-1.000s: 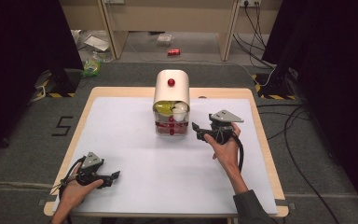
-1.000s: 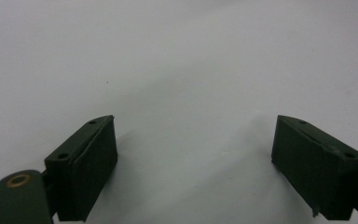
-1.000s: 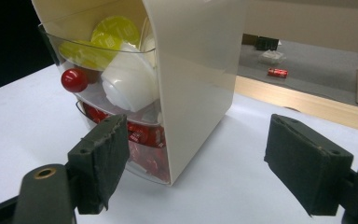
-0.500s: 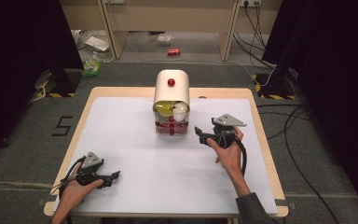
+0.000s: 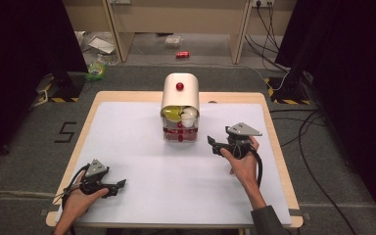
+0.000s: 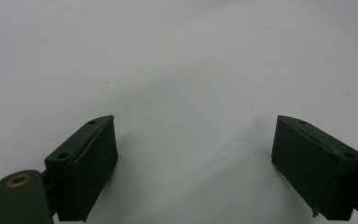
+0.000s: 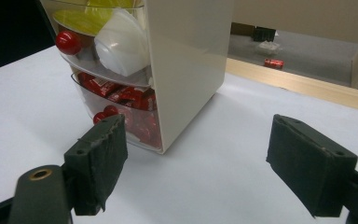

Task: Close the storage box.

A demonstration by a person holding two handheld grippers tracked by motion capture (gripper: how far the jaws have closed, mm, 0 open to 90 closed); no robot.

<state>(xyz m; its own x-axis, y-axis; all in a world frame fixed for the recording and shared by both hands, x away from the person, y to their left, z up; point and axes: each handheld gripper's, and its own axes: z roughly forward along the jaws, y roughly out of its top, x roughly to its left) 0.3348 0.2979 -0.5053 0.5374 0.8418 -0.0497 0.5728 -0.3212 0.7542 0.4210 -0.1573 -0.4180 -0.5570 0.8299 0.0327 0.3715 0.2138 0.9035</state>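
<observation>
A cream drawer unit with a red knob on top stands at the table's far middle. Its clear upper drawer holds yellow and white items. The lower drawer holds red packets. Each drawer has a red knob. My right gripper hovers just right of the unit and points at its lower front corner. In the right gripper view the jaws stand open with nothing between them, and they have just been opening wider. My left gripper rests open at the near left, over bare white table.
The white table top has a wooden rim. Beyond the far edge lie a grey floor with scattered litter, a red can and cables. Dark curtains stand at both sides.
The right gripper has drawn back slightly from the drawer unit, toward the near right. The left gripper has kept still.
</observation>
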